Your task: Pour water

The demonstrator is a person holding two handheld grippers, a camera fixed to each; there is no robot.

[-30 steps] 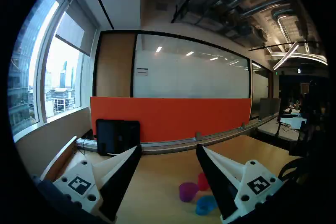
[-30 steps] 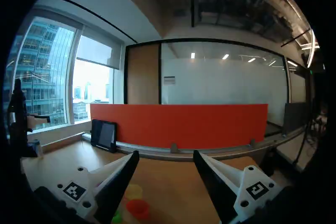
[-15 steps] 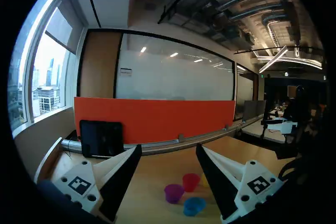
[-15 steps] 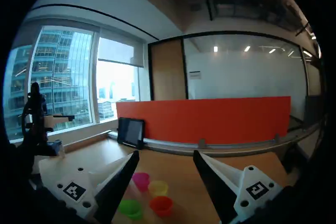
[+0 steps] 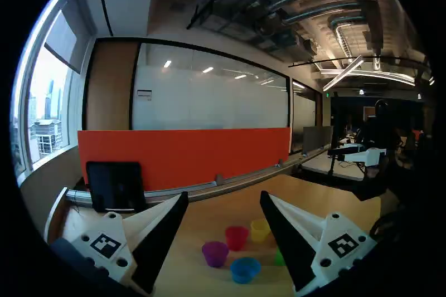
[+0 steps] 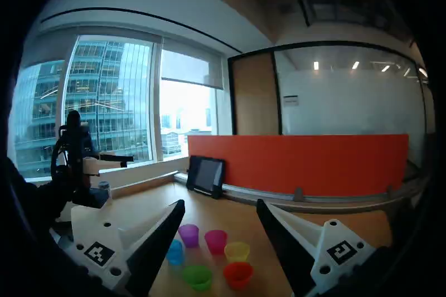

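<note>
A: Seen the left hand-held gripper point(image 5: 223, 193) and right hand-held gripper point(image 6: 219, 201)?
B: Spread wide, gripping nothing.
A: The cups point(image 6: 216, 240)?
B: Clustered on the table point(image 6: 226, 216) just ahead and below; contents impossible to tell.

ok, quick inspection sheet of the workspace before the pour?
Surface: wooden desk, light finish.
Job's things: six small cups standing upright in a cluster: purple cup, pink cup, yellow cup, blue cup, green cup, red cup; contents cannot be told.
Clutter: tablet propped at the back of the desk.
Grippers: left gripper open, holding nothing; right gripper open, holding nothing; both above the desk, aimed toward the cups.
Cables: nothing seen.
Surroundings: orange divider behind the desk, windows, frosted glass wall, other desks farther off.
</note>
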